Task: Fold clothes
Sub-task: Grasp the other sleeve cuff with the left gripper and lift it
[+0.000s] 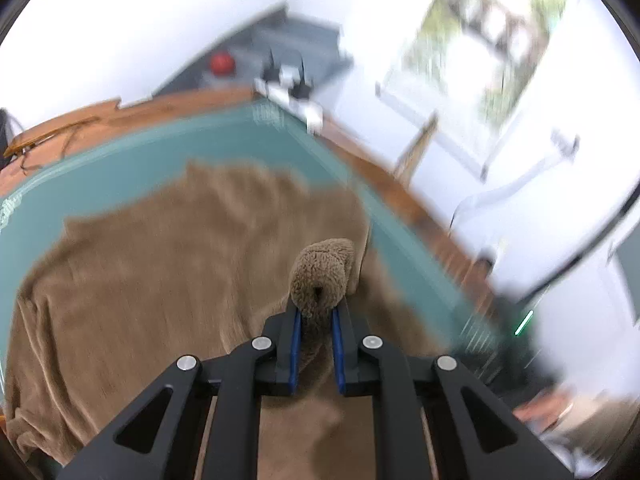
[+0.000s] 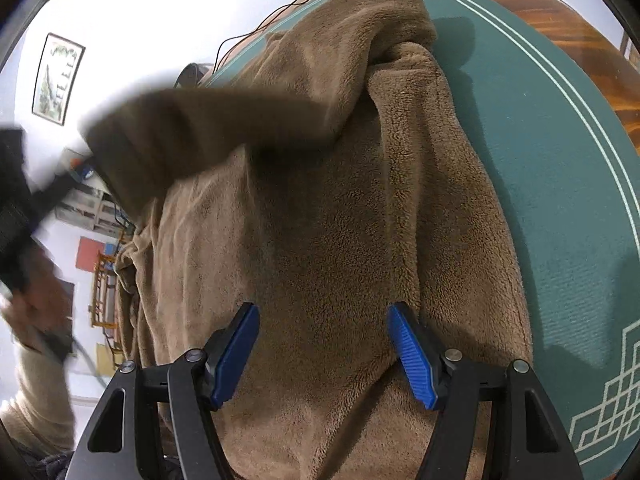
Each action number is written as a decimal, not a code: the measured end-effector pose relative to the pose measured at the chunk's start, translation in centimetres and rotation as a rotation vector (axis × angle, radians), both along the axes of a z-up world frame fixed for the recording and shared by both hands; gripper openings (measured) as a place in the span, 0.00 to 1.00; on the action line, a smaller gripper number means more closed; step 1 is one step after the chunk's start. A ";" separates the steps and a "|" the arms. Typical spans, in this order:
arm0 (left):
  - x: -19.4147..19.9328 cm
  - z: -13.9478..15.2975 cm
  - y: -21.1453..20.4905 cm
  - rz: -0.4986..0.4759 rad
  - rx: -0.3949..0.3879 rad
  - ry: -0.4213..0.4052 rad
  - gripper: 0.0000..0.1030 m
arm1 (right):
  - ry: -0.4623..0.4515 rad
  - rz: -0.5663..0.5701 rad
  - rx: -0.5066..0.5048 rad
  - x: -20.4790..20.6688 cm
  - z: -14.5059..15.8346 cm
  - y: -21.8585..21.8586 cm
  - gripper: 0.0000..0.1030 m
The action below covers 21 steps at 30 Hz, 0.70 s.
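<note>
My left claw [image 1: 316,312] pinches a bunched tuft of the brown fleece garment [image 2: 320,220] sprawled over the green mat [image 2: 560,160] on the bench. My right claw [image 2: 324,344] hovers spread above it. Soft, floppy, bulky: I'd grip edges and corners.

A wooden table [image 2: 576,36] is showing at the upper right of the right wrist view, carrying a green mat [image 2: 560,184] with pale border lines. A brown fleece garment [image 2: 320,240] is lying spread across the mat.
</note>
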<state>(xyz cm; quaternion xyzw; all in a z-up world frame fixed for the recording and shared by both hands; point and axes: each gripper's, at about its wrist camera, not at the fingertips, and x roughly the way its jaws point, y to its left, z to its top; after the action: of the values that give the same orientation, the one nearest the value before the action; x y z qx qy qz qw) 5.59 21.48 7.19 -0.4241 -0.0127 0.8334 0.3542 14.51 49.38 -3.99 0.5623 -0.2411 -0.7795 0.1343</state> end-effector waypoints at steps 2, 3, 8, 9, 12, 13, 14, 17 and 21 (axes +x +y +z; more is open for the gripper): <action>-1.7 3.7 -1.5 0.053 0.094 0.040 0.14 | -0.002 0.013 0.022 -0.1 0.1 -0.2 0.67; -2.3 5.5 -2.9 0.083 0.148 0.050 0.14 | -0.004 0.018 0.032 -0.2 0.2 -0.4 0.67; -4.9 11.0 -9.7 0.233 0.356 0.042 0.14 | -0.014 0.030 0.068 -0.9 0.1 -0.9 0.67; -5.1 11.4 -10.8 0.258 0.365 0.039 0.14 | -0.016 0.034 0.077 -1.0 0.1 -1.2 0.67; -5.2 11.0 -12.7 0.304 0.343 0.030 0.14 | -0.024 0.059 0.117 -1.2 0.2 -2.1 0.67; -5.0 10.7 -13.3 0.310 0.341 0.022 0.14 | -0.028 0.069 0.132 -1.4 0.2 -2.5 0.67; -4.7 10.4 -14.0 0.317 0.339 0.016 0.14 | -0.032 0.080 0.149 -1.6 0.3 -2.7 0.67; -3.3 10.0 -15.8 0.337 0.347 0.005 0.14 | -0.036 0.109 0.194 -1.9 0.8 -3.0 0.67; -3.2 9.6 -18.4 0.388 0.421 -0.031 0.14 | -0.047 0.140 0.257 -2.5 1.1 -2.9 0.67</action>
<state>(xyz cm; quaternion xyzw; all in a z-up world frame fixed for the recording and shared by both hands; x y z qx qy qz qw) 2.38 3.13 16.81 -0.3437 -0.2715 0.8580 0.2682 11.99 46.47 -2.90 0.6084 -0.1024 -0.7793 0.1098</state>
